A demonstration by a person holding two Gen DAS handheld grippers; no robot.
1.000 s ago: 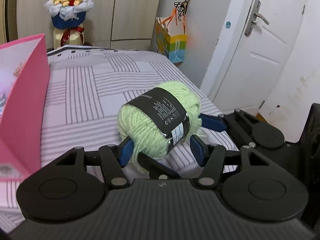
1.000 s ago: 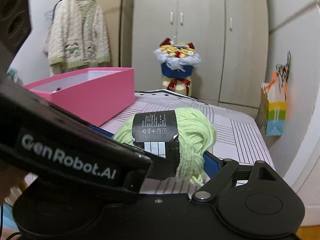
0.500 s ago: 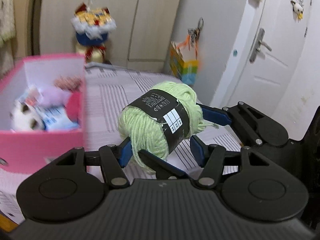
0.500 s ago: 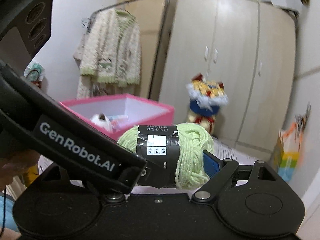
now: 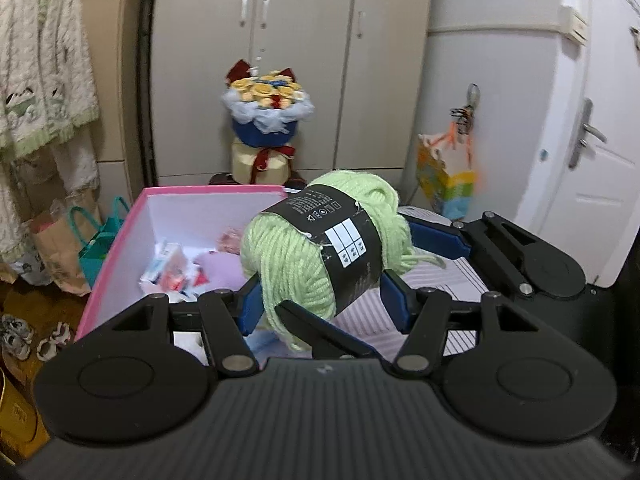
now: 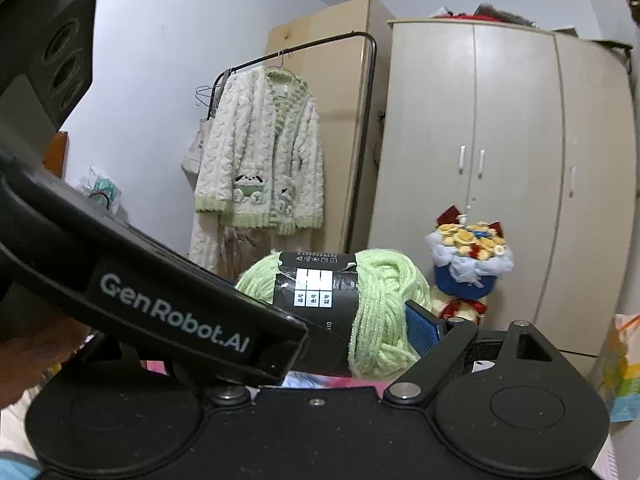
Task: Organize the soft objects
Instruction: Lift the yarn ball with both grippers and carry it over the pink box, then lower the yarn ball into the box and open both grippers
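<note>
- "GenRobot.AI", white lettering on the black plastic body of the left gripper, right wrist view.
- "010", white digits on the black paper band around the light green yarn skein; other print illegible.

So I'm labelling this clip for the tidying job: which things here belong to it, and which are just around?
Part of the job:
- green yarn skein, gripped between both grippers
- pink box, already holding soft items
- left gripper
- right gripper

Just around:
- flower bouquet
- knitted cardigan
- wardrobe
- colourful gift bag
- door
</note>
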